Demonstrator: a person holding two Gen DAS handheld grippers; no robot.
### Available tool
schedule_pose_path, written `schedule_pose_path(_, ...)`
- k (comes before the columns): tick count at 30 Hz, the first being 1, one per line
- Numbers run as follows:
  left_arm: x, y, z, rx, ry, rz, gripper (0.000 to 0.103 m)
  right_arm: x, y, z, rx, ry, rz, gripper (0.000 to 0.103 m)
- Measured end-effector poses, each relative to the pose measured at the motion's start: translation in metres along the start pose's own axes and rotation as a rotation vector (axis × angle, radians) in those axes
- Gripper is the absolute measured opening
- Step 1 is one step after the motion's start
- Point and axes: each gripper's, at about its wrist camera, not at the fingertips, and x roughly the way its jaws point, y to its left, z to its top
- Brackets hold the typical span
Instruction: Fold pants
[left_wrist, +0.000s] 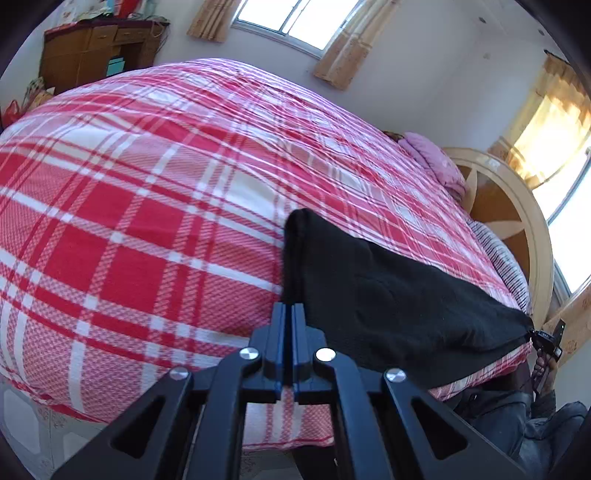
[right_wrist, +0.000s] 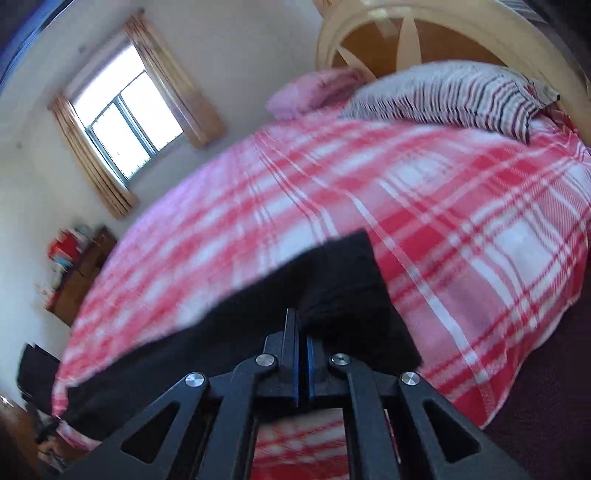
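We see the black pants (left_wrist: 399, 295) stretched over the near edge of the red plaid bedspread (left_wrist: 129, 206), left gripper (left_wrist: 289, 314) clamped on the left corner, cloth running off to the right. Right gripper (right_wrist: 301, 328) fingers pinched together on the right end of the pants (right_wrist: 332, 288), cloth trailing left. Both grippers point over the bed toward the far wall, striped pillow (right_wrist: 461, 96) far right by the headboard (right_wrist: 406, 33).

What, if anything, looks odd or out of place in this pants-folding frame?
Nothing stands out. The black pants are stretched over the plaid bedspread, each end pinched by closed tongs, left and right. The right wrist view is motion-blurred, so fine detail there is unclear.
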Motion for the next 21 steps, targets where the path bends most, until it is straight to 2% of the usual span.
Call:
schedule_pose_path(1,-0.002,-0.007,0.001,0.025,-0.007,0.024,0.002,-0.002,0.002,-0.001,-0.014,-0.004,-0.004,0.005)
schedule_pose_path(2,-0.004,-0.012,0.002,0.049,-0.013,0.041,0.002,-0.004,0.004,0.0,-0.024,-0.008,-0.011,0.01)
schedule_pose_path(4,-0.009,-0.027,0.003,0.11,-0.021,0.085,0.005,-0.013,0.011,0.0,-0.061,-0.012,-0.029,0.039)
schedule_pose_path(5,-0.01,-0.034,0.003,0.137,-0.022,0.104,0.007,-0.018,0.012,-0.003,-0.073,-0.011,-0.026,0.063)
schedule_pose_path(6,-0.012,-0.045,0.001,0.188,-0.02,0.125,0.008,-0.023,0.016,-0.008,-0.092,-0.01,-0.026,0.068)
schedule_pose_path(11,-0.01,-0.089,-0.013,0.425,-0.008,0.219,0.01,-0.039,0.061,-0.035,-0.307,0.017,-0.099,0.068)
schedule_pose_path(14,-0.01,-0.109,-0.022,0.543,-0.005,0.255,0.012,-0.046,0.105,-0.055,-0.484,0.012,-0.068,0.067)
schedule_pose_path(15,-0.013,-0.113,-0.022,0.566,-0.012,0.26,0.017,-0.046,0.116,-0.06,-0.519,0.009,-0.048,0.066)
schedule_pose_path(16,-0.016,-0.115,-0.021,0.57,-0.02,0.261,0.045,-0.046,0.13,-0.065,-0.556,0.009,-0.021,0.066)
schedule_pose_path(17,-0.02,-0.114,-0.02,0.568,-0.04,0.274,0.079,-0.045,0.144,-0.071,-0.59,0.012,0.011,0.062)
schedule_pose_path(18,-0.027,-0.113,-0.018,0.562,-0.086,0.302,0.089,-0.041,0.156,-0.076,-0.615,0.019,0.041,0.058)
schedule_pose_path(19,-0.034,-0.11,-0.015,0.551,-0.135,0.329,0.092,-0.035,0.17,-0.082,-0.647,0.034,0.072,0.056)
schedule_pose_path(21,-0.042,-0.096,-0.007,0.489,-0.14,0.344,0.092,-0.023,0.195,-0.095,-0.705,0.061,0.11,0.054)
